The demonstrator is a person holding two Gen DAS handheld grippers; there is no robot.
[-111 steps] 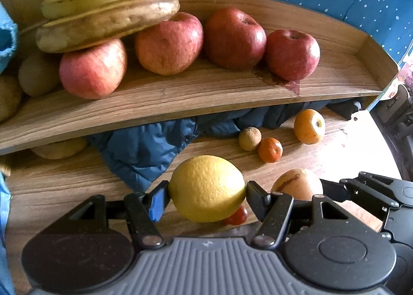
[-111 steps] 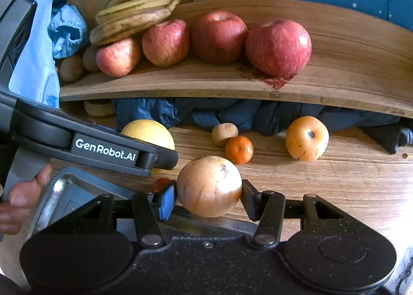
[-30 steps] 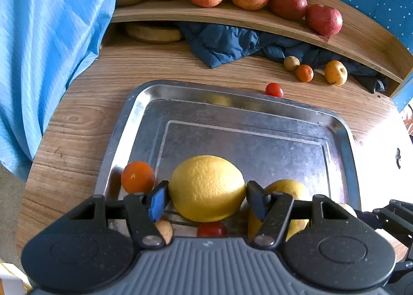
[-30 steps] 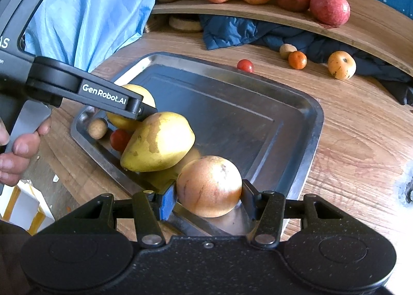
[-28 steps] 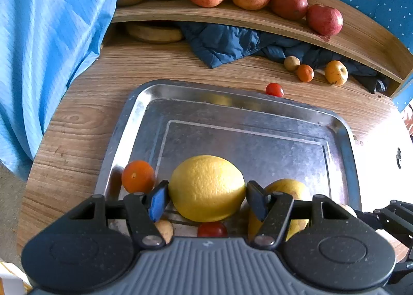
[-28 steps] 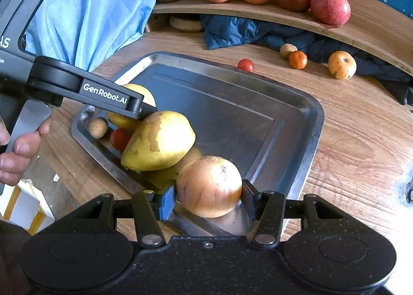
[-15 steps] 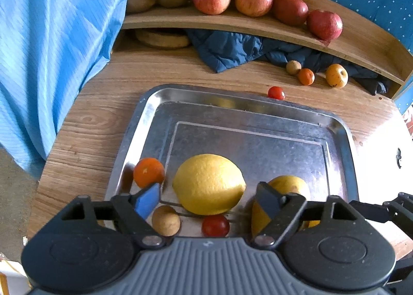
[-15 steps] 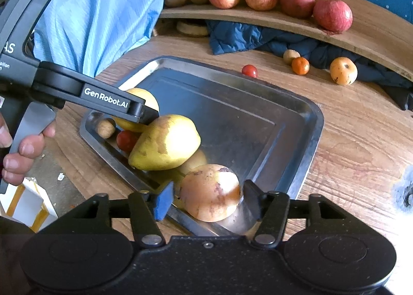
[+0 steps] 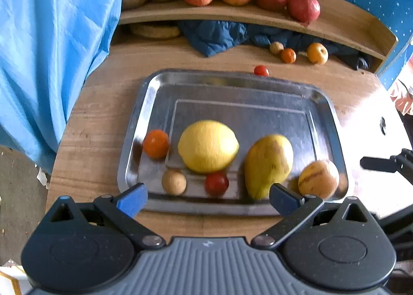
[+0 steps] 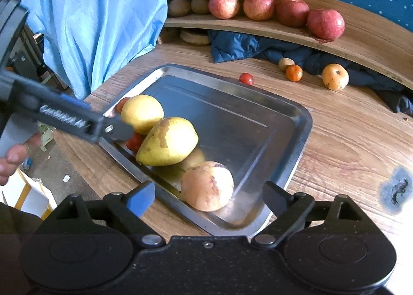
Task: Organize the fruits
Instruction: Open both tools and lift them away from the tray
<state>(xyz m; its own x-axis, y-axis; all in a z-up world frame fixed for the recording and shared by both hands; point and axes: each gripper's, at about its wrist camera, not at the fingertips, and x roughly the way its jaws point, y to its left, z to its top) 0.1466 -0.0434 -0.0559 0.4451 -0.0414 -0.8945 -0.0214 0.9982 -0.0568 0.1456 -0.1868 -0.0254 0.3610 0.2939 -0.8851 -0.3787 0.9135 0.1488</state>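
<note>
Both tongs hang released and empty over the near edge of a metal tray. The left tongs face a lemon; the right tongs face a round striped fruit. Loose fruits remain well beyond the tray: a cherry tomato lies nearest, a small orange farther toward the right tongs' side.

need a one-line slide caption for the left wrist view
Open left gripper above a metal tray holding a lemon, pear and small fruits.
</note>
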